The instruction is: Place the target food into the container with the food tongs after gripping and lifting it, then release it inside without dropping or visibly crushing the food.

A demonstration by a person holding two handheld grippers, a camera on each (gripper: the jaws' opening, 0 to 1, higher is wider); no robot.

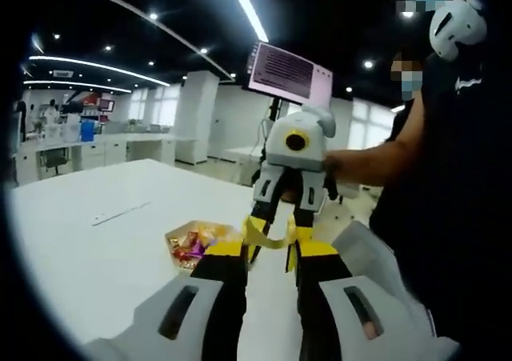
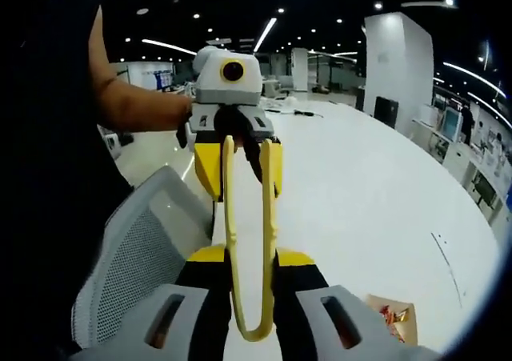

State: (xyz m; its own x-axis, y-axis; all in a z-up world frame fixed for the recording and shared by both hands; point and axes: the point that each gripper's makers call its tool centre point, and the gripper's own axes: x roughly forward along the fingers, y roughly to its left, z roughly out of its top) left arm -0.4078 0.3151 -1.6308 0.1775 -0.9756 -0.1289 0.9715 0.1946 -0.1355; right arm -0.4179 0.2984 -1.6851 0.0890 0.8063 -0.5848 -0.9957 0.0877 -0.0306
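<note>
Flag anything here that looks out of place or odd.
The yellow food tongs are spanned between both grippers, above the white table, not yet over the tray of wrapped sweets. The right gripper holds their looped end, the left gripper their tips. Nothing looks spilled or damaged.

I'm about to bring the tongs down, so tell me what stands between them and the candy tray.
Nothing visible does. In the left gripper view the tongs are up in the air, and only bare white table lies between them and the candy tray, just to their left in that view.
</note>
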